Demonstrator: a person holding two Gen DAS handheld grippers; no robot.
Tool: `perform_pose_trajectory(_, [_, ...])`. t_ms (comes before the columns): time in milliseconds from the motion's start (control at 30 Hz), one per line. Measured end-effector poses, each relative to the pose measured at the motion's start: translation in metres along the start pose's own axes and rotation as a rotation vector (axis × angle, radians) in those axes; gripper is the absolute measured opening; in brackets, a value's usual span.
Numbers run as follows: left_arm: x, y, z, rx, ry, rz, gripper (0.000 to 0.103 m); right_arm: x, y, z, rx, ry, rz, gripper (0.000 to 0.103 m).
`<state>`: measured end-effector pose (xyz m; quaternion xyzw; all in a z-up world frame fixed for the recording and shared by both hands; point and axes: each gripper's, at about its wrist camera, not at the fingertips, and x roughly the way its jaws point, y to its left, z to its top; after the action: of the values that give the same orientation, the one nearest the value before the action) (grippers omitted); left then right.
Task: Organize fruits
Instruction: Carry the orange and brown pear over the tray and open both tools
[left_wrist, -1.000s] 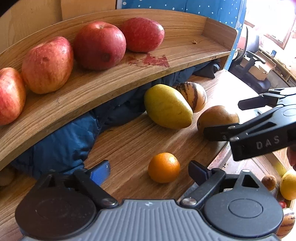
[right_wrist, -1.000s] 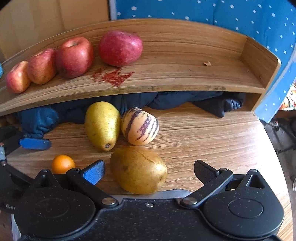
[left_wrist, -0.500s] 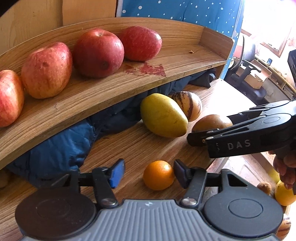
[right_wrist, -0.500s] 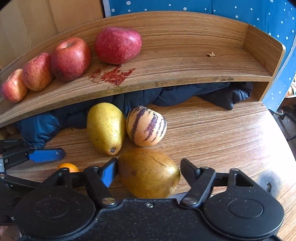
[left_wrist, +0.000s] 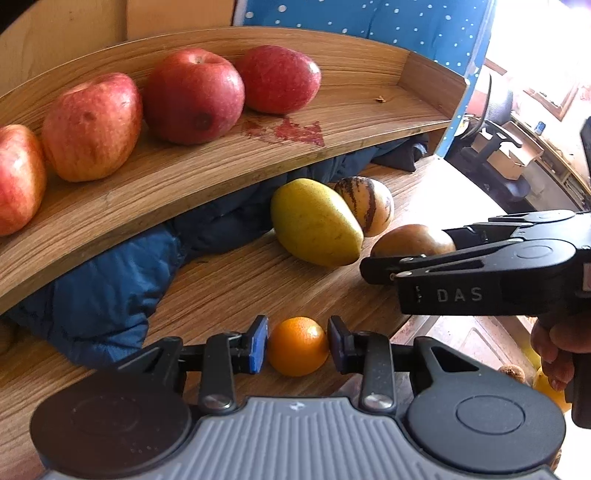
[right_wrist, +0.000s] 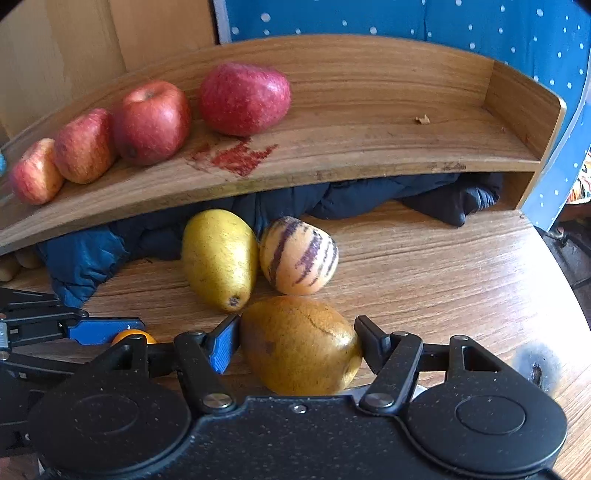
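A small orange (left_wrist: 297, 346) rests on the wooden table between the pads of my left gripper (left_wrist: 297, 345), which has shut on it. My right gripper (right_wrist: 295, 343) is shut on a brown pear (right_wrist: 301, 345), blue pad on its left side, black pad on its right. In the left wrist view the right gripper (left_wrist: 476, 269) reaches in from the right, covering most of the brown pear (left_wrist: 412, 240). Just behind lie a yellow pear (right_wrist: 219, 264) and a striped pepino melon (right_wrist: 299, 256), touching each other. Several red apples (right_wrist: 151, 122) stand in a row on the curved wooden shelf (right_wrist: 369, 147).
A dark blue jacket (left_wrist: 107, 288) is stuffed under the shelf. A red stain (right_wrist: 236, 157) marks the shelf, whose right half is bare. The table edge (left_wrist: 406, 328) runs close to the orange; more fruit (left_wrist: 546, 384) lies below it. A hand (left_wrist: 557, 347) holds the right gripper.
Both grippers have closed from wide open: the left onto the orange, the right onto the brown pear. Both have also moved slightly forward toward the fruits.
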<state>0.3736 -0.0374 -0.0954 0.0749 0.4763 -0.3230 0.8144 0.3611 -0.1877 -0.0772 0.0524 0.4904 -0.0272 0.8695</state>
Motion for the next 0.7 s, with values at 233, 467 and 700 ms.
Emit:
perform_pose_trajectory(233, [-0.014,-0.002,-0.003,-0.021,-0.017,0.033,0.038,-0.018,0.003,-0.002,-0.012,-0.040,0.028,0.068])
perform_pose_trajectory(467, [-0.039,-0.003,-0.013,-0.060,-0.051,0.066,0.038,-0.050,0.011,-0.010,-0.040,-0.075,0.069,0.068])
perform_pose_trajectory(700, [-0.061,-0.008,-0.034,-0.103,-0.054,0.096,0.038,-0.070,0.018,-0.031,-0.064,-0.063,0.121,0.068])
